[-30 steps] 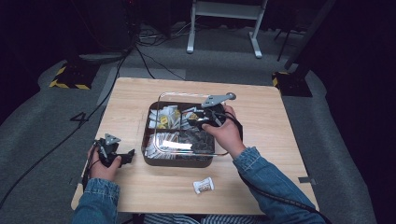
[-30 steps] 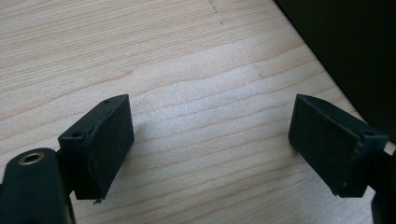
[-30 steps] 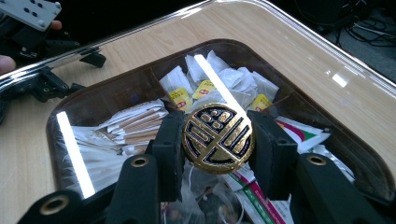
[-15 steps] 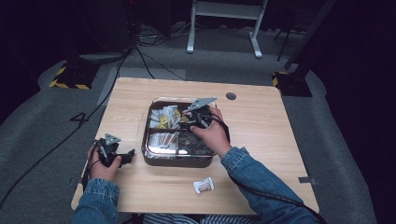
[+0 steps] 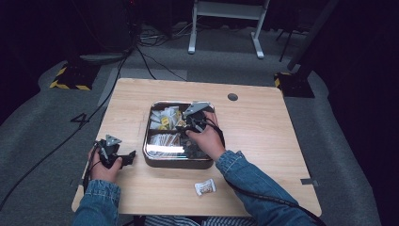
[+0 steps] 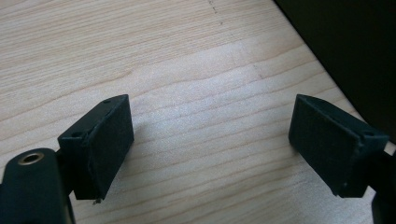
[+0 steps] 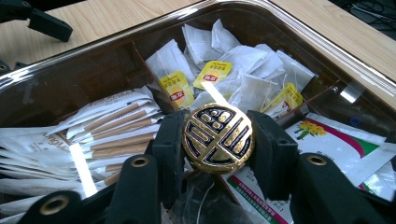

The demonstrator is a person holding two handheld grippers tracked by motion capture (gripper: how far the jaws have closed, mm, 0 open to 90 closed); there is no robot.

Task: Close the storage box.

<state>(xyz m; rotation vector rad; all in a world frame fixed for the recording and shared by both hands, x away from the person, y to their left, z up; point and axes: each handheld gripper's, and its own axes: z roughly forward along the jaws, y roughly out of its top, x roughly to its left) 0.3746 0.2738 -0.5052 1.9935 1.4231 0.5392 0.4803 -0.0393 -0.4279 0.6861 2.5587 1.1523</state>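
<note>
At the left edge of the bench [image 5: 263, 136], the left tongs [image 5: 123, 157] rest in the person's left hand, low over bare wood, jaws spread wide with nothing between them; the left gripper view shows both black pads apart above the wood grain. Just to the right sits a metal tray [image 5: 171, 162] split into compartments, with tea bags [image 7: 224, 74] at the back, paper sachets [image 7: 107, 130] to the side and printed packets [image 7: 336, 140] nearby. Over the tray's right half the right tongs [image 5: 188, 123] are clamped on a round gold-and-black coin-like disc [image 7: 218, 138], held upright between the two pads above the packets. Nearer the person, a small white wrapped piece [image 5: 205, 187] lies on the bench, apart from the tray.
</note>
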